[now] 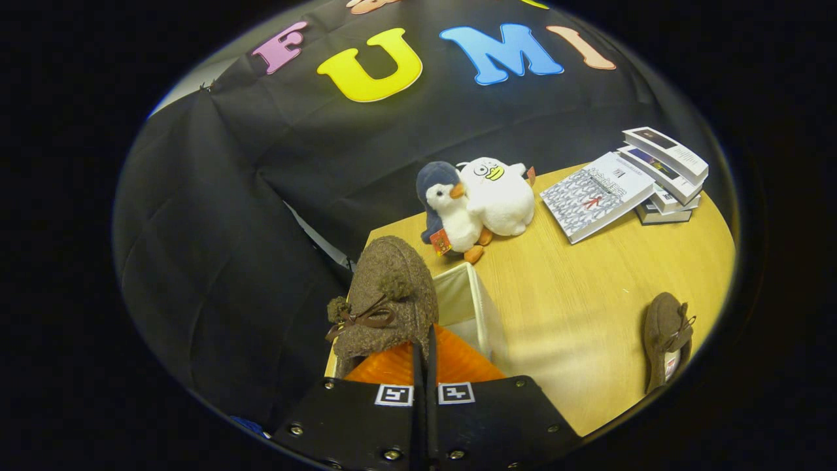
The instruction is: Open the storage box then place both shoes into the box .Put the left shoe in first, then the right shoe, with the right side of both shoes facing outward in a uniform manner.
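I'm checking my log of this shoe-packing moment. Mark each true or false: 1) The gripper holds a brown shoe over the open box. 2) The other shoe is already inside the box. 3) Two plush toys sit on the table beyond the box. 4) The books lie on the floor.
1) True: the gripper is closed on the brown shoe, above the open storage box.
2) False: the other shoe lies on the table, apart from the box.
3) True: a penguin plush and a white plush sit together there.
4) False: the books rest on the table.
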Tool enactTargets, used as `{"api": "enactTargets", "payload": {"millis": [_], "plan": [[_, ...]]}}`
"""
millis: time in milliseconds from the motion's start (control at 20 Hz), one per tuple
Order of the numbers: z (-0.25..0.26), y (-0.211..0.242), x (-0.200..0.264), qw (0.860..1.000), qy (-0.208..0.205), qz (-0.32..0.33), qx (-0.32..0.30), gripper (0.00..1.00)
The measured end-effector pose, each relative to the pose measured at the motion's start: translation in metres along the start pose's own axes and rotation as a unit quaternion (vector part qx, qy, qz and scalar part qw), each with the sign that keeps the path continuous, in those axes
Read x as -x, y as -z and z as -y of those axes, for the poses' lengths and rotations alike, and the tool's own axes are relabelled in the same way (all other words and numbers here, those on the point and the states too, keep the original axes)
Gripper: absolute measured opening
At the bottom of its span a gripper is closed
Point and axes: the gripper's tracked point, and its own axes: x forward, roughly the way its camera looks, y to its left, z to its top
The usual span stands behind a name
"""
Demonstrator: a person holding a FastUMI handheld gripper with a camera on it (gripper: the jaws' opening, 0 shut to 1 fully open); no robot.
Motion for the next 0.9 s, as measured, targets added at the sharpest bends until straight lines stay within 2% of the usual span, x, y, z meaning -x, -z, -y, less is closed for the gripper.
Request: {"api": "enactTargets", "payload": {"millis": [900], "plan": [[-0.019,0.074,-0.06,0.998,0.028,-0.06,0.013,0.0]]}}
